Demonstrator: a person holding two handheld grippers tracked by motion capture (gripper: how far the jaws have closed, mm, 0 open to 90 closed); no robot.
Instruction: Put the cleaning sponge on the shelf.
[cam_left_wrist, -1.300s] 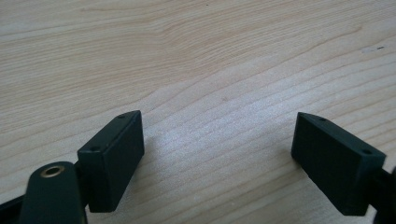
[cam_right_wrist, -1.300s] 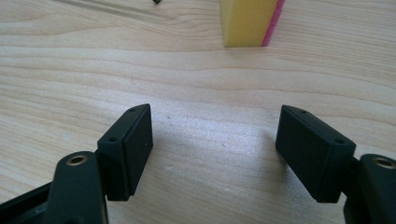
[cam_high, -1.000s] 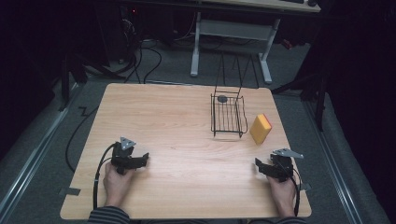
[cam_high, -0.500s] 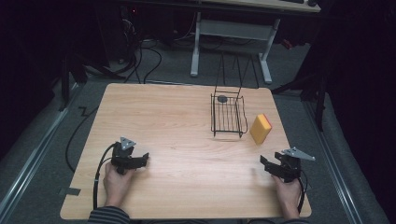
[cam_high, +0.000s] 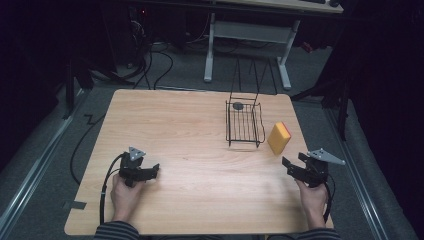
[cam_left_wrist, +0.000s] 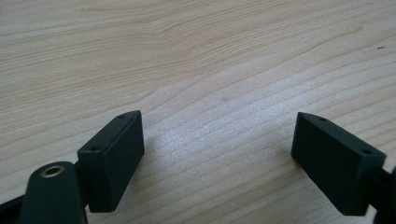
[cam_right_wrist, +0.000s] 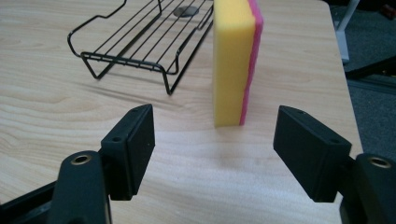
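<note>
Your right gripper (cam_high: 291, 168) has jaws wide apart, nothing btwn them, aimed at the sponge (cam_right_wrist: 235, 60), which stands on edge on the table (cam_high: 200, 130) just ahead of the jaws, yellow w/ pink side, right beside the wire rack (cam_high: 243, 123). Your left gripper (cam_high: 150, 172) also has jaws spread, empty, low over bare wood at the near-left, well apart from the sponge.

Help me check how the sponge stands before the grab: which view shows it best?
The right gripper view: the sponge stands on edge just beyond the open right gripper, yellow face and pink layer clear, beside the wire rack. The high view shows it small, right of the rack. The left gripper view faces bare table.
</note>
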